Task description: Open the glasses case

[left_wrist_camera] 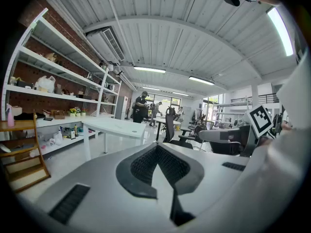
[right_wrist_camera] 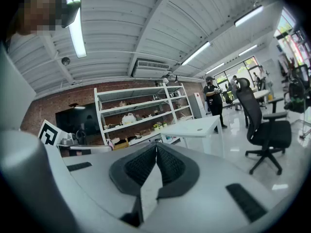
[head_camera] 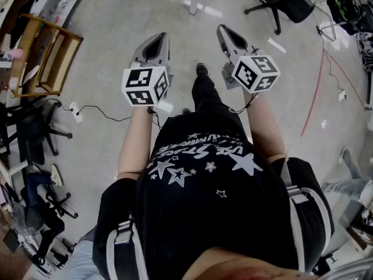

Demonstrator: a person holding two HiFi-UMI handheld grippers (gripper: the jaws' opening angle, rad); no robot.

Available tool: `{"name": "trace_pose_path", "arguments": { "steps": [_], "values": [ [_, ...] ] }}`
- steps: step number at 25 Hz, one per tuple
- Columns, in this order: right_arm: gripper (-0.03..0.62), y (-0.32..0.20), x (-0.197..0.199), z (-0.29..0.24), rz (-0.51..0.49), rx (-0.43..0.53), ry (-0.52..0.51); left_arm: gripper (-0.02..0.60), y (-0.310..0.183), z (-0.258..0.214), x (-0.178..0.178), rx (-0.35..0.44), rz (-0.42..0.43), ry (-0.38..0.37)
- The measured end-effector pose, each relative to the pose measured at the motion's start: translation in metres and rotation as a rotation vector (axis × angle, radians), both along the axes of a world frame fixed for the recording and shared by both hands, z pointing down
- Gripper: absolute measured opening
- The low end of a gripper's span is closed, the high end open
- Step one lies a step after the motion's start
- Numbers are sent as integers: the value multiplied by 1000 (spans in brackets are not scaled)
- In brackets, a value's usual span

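Shirt [head_camera: 210,174]: black with white stars, seen from above, both forearms stretched forward.
Left tongs [head_camera: 158,38]: held roughly level over the floor ahead of the body; clenched, the ribbed pads [left_wrist_camera: 143,164] brought together at their tips, nothing gripped between them.
Right tongs [head_camera: 225,31]: held beside the left one and apart from it; likewise clenched, the pads [right_wrist_camera: 170,164] met at their tips, nothing gripped.
Marker cubes: one is carried on each, the left cube [head_camera: 145,85] and the right cube [head_camera: 255,72].
Floor [head_camera: 99,34]: grey and glossy; a red cable [head_camera: 316,92] is laid across it at the right.
Wooden step stool [head_camera: 58,63]: stood at the left.
White worktop [left_wrist_camera: 114,126]: set beyond the jaws, beside the shelving [left_wrist_camera: 58,76].
Office chair [right_wrist_camera: 265,125]: placed right of the worktop in the right gripper view.
Person in dark clothes [left_wrist_camera: 140,107]: seen standing far back, near the windows.
Glasses case: shown in no view; its place cannot be told.
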State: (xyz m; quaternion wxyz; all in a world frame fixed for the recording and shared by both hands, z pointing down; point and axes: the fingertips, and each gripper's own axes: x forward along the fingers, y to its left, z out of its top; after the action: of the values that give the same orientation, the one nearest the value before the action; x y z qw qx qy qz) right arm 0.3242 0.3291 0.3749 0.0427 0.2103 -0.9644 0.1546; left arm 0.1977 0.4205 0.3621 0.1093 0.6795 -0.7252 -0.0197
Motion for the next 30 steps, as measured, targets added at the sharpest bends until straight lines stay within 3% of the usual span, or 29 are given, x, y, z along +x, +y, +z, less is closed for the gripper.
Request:
{"name": "trace_pose_path", "arguments": {
  "steps": [8,19,30],
  "values": [
    [9,-48,-45,2,-60,-31,-20,12,-40,4,-35,-16,-37,1],
    [9,-180,-118,-8,-141,-25,-2,12,-156,-8,-97,-9,-116,9],
    [9,-276,-160,-12,-220,-52,-30,12,-248,-17,-126,-5,-172,-2]
  ]
}}
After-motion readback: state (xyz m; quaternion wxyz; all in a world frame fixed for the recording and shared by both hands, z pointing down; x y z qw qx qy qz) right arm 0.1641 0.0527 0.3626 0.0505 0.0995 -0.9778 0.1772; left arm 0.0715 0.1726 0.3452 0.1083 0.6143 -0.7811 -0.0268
